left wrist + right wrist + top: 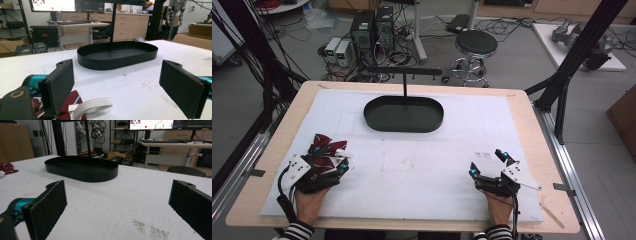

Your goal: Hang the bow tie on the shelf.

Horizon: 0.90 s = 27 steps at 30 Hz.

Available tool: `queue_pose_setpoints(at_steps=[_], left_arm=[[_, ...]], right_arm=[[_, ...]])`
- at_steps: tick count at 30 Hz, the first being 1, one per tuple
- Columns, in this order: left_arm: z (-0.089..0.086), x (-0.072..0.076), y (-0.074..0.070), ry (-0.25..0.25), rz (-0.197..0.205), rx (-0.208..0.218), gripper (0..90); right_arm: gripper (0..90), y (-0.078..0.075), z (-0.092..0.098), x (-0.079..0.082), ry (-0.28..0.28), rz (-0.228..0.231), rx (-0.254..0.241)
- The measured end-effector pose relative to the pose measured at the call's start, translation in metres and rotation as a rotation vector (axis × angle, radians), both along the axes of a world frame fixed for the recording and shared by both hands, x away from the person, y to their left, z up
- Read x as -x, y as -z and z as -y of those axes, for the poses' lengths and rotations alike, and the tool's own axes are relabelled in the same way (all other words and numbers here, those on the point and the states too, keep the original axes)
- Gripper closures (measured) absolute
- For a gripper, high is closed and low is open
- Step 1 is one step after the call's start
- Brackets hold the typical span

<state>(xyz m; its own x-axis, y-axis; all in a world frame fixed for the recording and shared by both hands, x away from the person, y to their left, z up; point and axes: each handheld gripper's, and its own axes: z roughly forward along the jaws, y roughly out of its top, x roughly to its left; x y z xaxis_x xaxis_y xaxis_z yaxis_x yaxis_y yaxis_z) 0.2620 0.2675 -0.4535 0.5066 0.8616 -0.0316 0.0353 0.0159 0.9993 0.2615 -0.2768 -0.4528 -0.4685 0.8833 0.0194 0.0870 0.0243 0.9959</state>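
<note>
Crumpled, the dark-red patterned cloth (323, 150) (a necktie, perhaps) with white strap lies under the wide-open, empty left gripper (332, 160).

One black oval tray (404, 115), one red patterned cloth (323, 148) (white strap attached), two grippers.

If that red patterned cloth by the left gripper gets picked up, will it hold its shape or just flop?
The cloth would probably flop: it lies crumpled in folds on the white mat. It looks thin, so likely light. Its white band curls loosely and might dangle or snag. The left gripper stands open, not gripping it.
</note>
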Motion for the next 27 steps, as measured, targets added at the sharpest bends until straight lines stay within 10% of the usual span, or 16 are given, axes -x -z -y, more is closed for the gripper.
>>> queue_pose_setpoints(at_steps=[27], left_arm=[[-0.0015, -0.0038, -0.0018, 0.016, -0.028, -0.01, 13.2]], right_arm=[[0.5, 0.0, 0.0004, -0.0005, -0.003, 0.004, 0.0]])
